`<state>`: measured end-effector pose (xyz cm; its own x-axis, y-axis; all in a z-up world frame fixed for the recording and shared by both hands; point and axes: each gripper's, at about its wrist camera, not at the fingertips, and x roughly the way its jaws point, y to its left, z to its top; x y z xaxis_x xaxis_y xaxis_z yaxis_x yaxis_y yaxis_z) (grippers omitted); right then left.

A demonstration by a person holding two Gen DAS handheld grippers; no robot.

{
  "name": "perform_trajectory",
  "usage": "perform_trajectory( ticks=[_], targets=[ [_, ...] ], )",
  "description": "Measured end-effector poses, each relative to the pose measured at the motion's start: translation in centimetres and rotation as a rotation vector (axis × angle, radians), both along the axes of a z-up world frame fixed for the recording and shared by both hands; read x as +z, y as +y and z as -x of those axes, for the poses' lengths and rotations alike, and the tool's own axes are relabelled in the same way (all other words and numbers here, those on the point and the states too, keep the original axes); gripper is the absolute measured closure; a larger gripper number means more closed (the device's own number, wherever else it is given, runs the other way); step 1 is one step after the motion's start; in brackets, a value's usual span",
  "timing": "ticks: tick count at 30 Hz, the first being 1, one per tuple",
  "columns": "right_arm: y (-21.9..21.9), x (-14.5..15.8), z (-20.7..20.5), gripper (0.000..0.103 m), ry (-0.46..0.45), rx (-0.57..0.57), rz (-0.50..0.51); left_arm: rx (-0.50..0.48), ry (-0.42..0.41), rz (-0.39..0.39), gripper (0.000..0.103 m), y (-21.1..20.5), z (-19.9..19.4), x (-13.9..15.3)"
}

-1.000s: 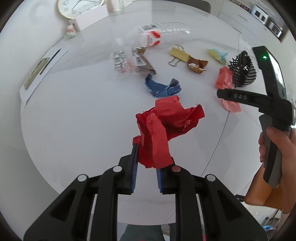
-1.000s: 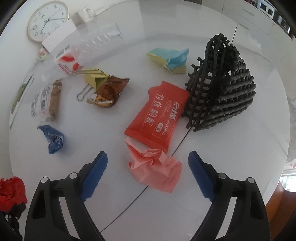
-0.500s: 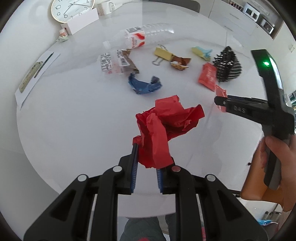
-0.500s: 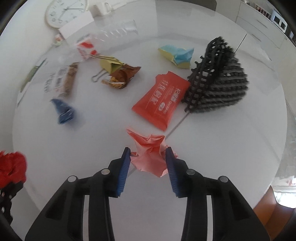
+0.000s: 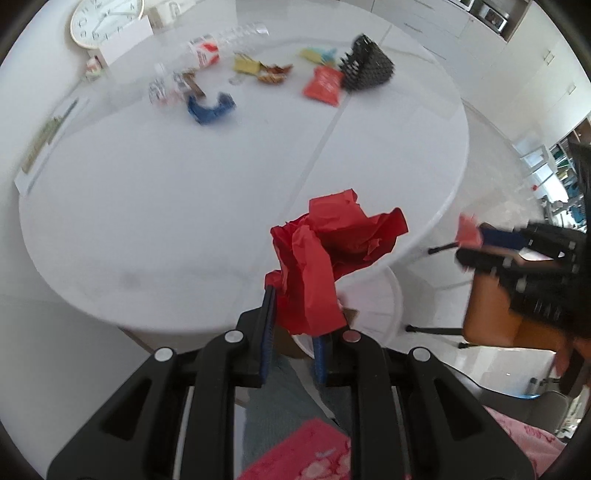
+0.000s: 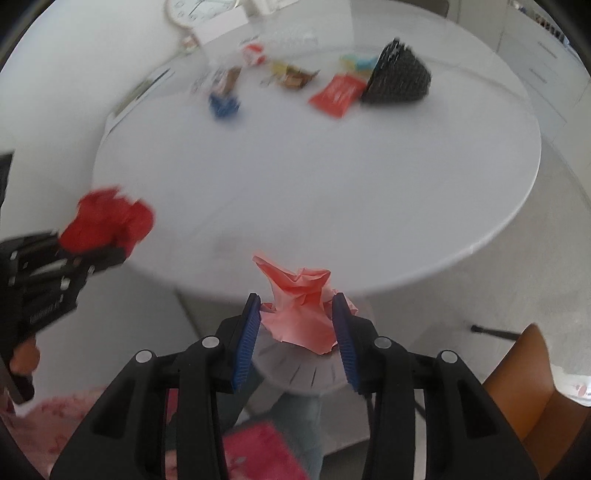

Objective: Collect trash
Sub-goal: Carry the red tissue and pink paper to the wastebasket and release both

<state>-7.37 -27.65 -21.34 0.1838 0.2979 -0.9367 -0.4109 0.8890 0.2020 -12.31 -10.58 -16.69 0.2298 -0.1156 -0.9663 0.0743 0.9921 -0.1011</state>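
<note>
My left gripper [image 5: 293,321] is shut on a crumpled red paper [image 5: 325,254] and holds it past the near edge of the round white table [image 5: 184,206]. My right gripper [image 6: 297,328] is shut on a crumpled pink paper [image 6: 301,310], also off the table's near edge. Each gripper shows in the other's view: the right one [image 5: 476,238] with pink paper, the left one [image 6: 110,240] with the red paper [image 6: 107,221].
At the table's far side lie a blue wrapper [image 5: 208,107], a red packet [image 5: 323,86], a black mesh basket [image 5: 365,68], a plastic bottle [image 5: 218,42], brown and yellow wrappers [image 5: 260,70] and a clock [image 5: 101,18]. An orange chair [image 6: 532,373] stands at the right.
Both grippers have pulled back from the table toward its near edge, each carrying its paper. The right gripper, open a second ago, closed on the pink paper and lifted it.
</note>
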Motion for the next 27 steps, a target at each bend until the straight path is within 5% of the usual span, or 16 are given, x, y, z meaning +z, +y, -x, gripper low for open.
perform_trajectory(
  ticks=[6,13,19,21,23,27],
  targets=[
    [0.2,-3.2,2.7,0.060,0.010,0.077,0.019,-0.010,0.034,0.006,0.085,-2.3,3.0,-1.1],
    [-0.3,-4.2,2.7,0.030,0.016,0.104,0.014,-0.042,0.070,0.007,0.085,-4.9,4.8,-2.6],
    [-1.6,-2.5,2.9,0.022,-0.046,0.090,0.056,-0.067,0.091,0.021,0.085,-6.6,4.6,-3.7],
    [-2.2,-1.9,2.5,0.022,-0.058,0.071,0.060,-0.078,0.102,0.027,0.072,-7.0,4.3,-4.0],
    [-2.7,-1.5,2.3,0.021,-0.066,0.052,0.066,-0.079,0.098,0.025,0.038,-7.3,4.1,-4.0],
    [-4.1,-0.9,1.9,0.021,-0.079,0.024,0.067,-0.101,0.072,0.033,0.026,-8.0,3.9,-3.2]
  ],
)
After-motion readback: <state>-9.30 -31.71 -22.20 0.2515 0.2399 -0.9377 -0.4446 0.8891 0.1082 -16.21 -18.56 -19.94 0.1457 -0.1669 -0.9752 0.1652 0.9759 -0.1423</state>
